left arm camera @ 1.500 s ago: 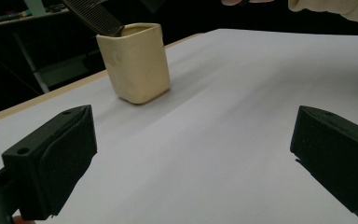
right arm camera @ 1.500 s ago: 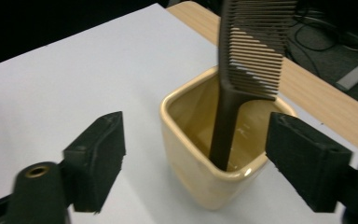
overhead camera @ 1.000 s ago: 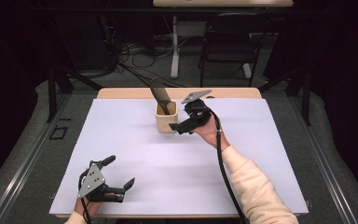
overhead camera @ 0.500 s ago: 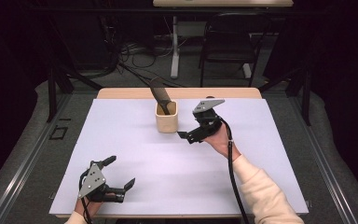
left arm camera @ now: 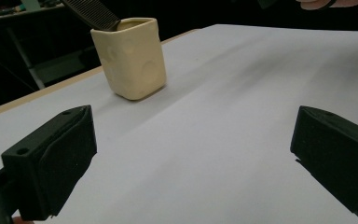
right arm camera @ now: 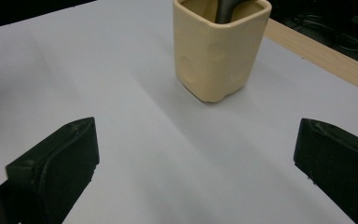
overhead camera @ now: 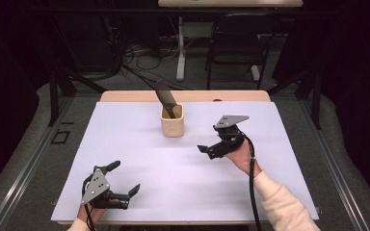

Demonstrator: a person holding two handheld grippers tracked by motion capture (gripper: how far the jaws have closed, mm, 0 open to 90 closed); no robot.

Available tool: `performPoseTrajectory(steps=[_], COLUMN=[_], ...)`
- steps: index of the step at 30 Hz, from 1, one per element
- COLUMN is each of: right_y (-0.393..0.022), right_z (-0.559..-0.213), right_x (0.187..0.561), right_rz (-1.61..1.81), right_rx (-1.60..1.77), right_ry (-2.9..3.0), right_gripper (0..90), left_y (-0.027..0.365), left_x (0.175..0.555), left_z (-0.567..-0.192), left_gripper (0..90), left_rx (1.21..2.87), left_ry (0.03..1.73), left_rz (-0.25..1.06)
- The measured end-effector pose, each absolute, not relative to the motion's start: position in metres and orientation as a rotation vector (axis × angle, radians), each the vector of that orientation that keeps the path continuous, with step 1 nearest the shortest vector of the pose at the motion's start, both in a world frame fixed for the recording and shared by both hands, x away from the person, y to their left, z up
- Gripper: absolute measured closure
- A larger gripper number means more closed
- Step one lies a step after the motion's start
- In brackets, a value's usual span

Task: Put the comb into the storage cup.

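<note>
A cream square cup [overhead camera: 172,121] stands upright on the white table sheet [overhead camera: 183,168], toward the back middle. A dark comb [overhead camera: 166,98] leans out of it to the back left. The cup [left arm camera: 130,58] and the comb [left arm camera: 91,13] appear in the left gripper view, and the cup [right arm camera: 219,46] is close ahead in the right gripper view. My right gripper [overhead camera: 212,146] hovers open to the right of the cup, apart from it, nothing between its jaws. My left gripper [overhead camera: 124,178] rests open near the front left edge, empty.
A wooden strip [overhead camera: 185,96] runs along the table's back edge. Behind the table are a chair [overhead camera: 231,43], a desk leg [overhead camera: 180,48] and cables on the floor. Dark metal frame bars [overhead camera: 58,86] stand at both sides.
My right gripper has drawn back from the cup, moving right and toward the front, with its jaws open. The comb stays in the cup. The left gripper has not moved.
</note>
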State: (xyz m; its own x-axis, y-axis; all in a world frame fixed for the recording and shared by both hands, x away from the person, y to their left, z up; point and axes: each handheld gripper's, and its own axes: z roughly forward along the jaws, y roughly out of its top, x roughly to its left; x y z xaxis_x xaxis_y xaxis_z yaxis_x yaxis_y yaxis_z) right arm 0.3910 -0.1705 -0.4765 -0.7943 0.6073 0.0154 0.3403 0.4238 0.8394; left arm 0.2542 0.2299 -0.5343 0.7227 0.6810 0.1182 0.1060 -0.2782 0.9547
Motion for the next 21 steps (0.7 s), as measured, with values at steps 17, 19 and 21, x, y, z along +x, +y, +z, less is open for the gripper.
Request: performPoseTrajectory(steps=[17, 19, 21], right_y=[-0.187, -0.189, -0.191], right_z=[-0.481, -0.483, -0.484], right_x=[0.352, 0.348, 0.346], right_rz=[1.283, 1.284, 1.278], right_rx=[0.753, 0.754, 0.750], right_ry=[2.371, 2.369, 2.366], right_gripper=[0.0, 0.0, 0.0], left_y=[0.230, 0.230, 0.230], left_x=[0.254, 0.254, 0.253], left_z=[-0.534, -0.534, -0.534], left_gripper=[0.2, 0.2, 0.2], left_rx=[1.794, 1.794, 1.792], left_ry=[0.619, 0.618, 0.617], left_rz=[0.632, 0.632, 0.632])
